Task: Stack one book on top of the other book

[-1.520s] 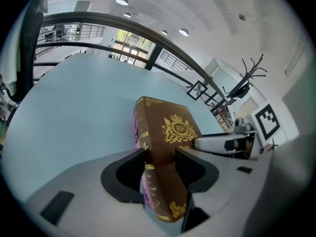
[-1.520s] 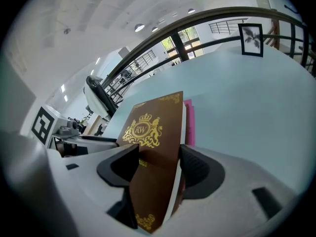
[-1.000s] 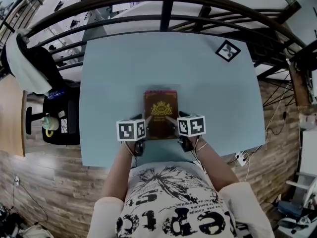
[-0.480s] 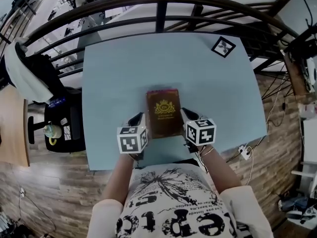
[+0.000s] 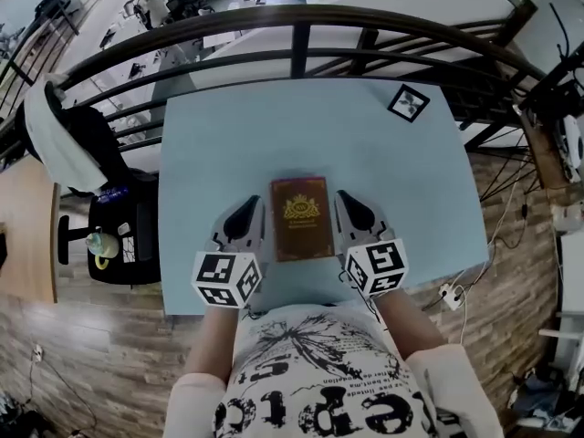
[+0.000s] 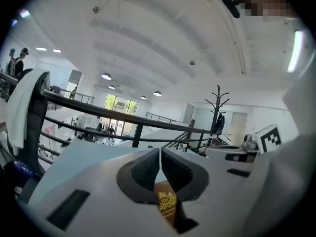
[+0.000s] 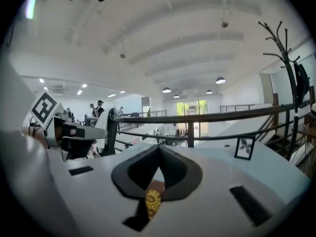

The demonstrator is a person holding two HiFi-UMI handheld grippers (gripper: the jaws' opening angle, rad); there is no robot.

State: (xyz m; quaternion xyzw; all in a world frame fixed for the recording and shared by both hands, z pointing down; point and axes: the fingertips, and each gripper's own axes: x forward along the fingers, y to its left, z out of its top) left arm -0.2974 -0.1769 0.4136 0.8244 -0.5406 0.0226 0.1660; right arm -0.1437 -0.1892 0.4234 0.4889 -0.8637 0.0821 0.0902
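A brown book with a gold emblem point(image 5: 300, 218) lies flat on the light blue table point(image 5: 210, 144), near its front edge. I cannot tell whether a second book lies under it. My left gripper point(image 5: 250, 206) hangs in the air just left of the book, my right gripper point(image 5: 346, 201) just right of it. Neither touches the book. In the left gripper view the jaws meet tip to tip point(image 6: 160, 156) with nothing between them, and the book point(image 6: 167, 205) shows below. The right gripper point(image 7: 158, 154) is shut and empty too, with the book point(image 7: 152, 201) under it.
A small framed marker card point(image 5: 408, 101) lies at the table's far right corner. A dark railing point(image 5: 301, 26) runs behind the table. A chair draped with white cloth point(image 5: 55, 135) stands to the left. A power strip point(image 5: 444, 290) lies on the wooden floor at right.
Both grippers stood open at the book's sides a second ago. They have since shut, risen off the table and tilted up toward level. The book has stayed where it lay.
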